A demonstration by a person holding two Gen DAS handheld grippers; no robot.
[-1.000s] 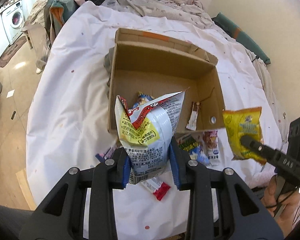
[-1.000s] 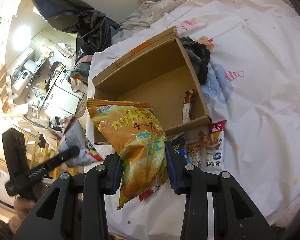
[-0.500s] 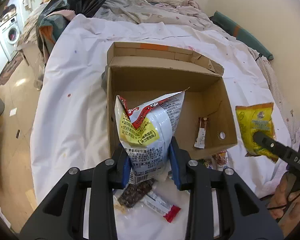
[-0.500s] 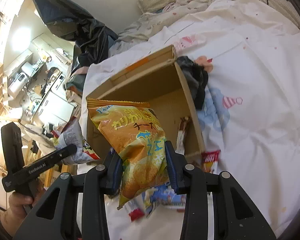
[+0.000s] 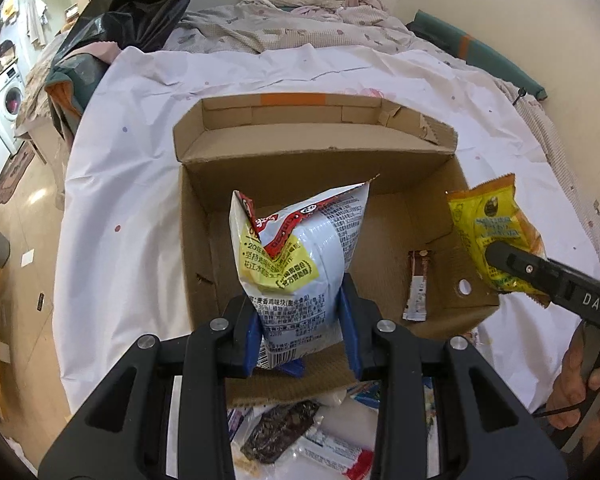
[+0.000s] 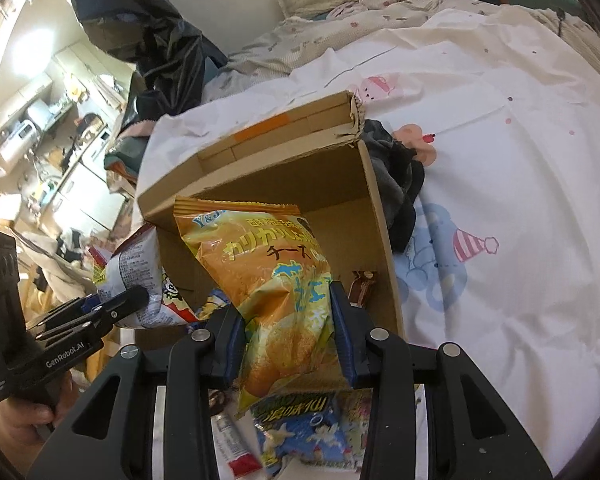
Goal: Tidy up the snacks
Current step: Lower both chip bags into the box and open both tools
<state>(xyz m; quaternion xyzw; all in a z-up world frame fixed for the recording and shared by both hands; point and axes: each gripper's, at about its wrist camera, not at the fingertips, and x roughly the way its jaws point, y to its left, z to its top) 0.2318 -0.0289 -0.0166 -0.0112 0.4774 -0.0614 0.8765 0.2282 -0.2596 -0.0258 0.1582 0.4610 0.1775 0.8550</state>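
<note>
My left gripper (image 5: 300, 332) is shut on a white snack bag with red and yellow print (image 5: 300, 256), held upright over the near edge of an open cardboard box (image 5: 204, 240). My right gripper (image 6: 288, 332) is shut on an orange-yellow chip bag (image 6: 268, 280), also over the box's near edge (image 6: 376, 208). Each gripper shows in the other view: the right one with its chip bag (image 5: 496, 236), the left one with its white bag (image 6: 136, 272). A small brown snack bar (image 5: 418, 284) lies inside the box at the right wall.
Loose snack packets lie on the white sheet in front of the box: a dark bar (image 5: 280, 432), a red-white packet (image 5: 340, 456), a blue bag (image 6: 300, 428). Dark cloth (image 6: 396, 184) lies beside the box's right wall. A black plastic bag (image 5: 140, 4) sits far left.
Both grippers have moved forward with their bags, from in front of the box to over its near edge. The box now looks larger and closer.
</note>
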